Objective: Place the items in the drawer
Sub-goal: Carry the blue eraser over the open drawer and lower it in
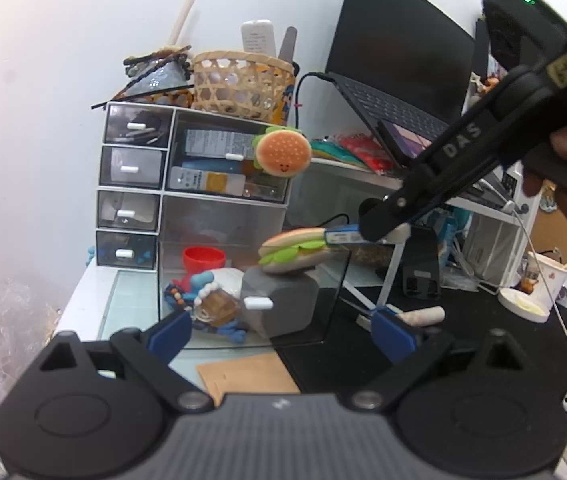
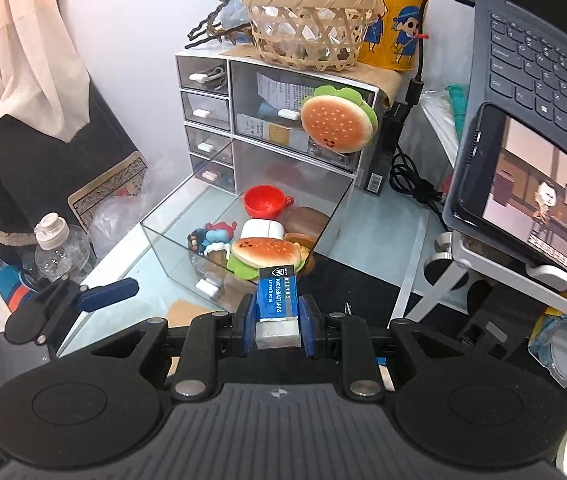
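Now the eraser (image 2: 276,294), a small stiff block in a blue sleeve, sits pinched across its long sides in the right claw (image 2: 276,322), over the near edge of the open clear drawer (image 2: 171,236). It looks light and firm, so this side grip should hold; the sleeve may slip. A sandwich toy (image 2: 266,252) lies just beyond it. The left claw (image 1: 281,330) hangs wide open, holding nothing

Glossy clear plastic drawer (image 2: 171,236)
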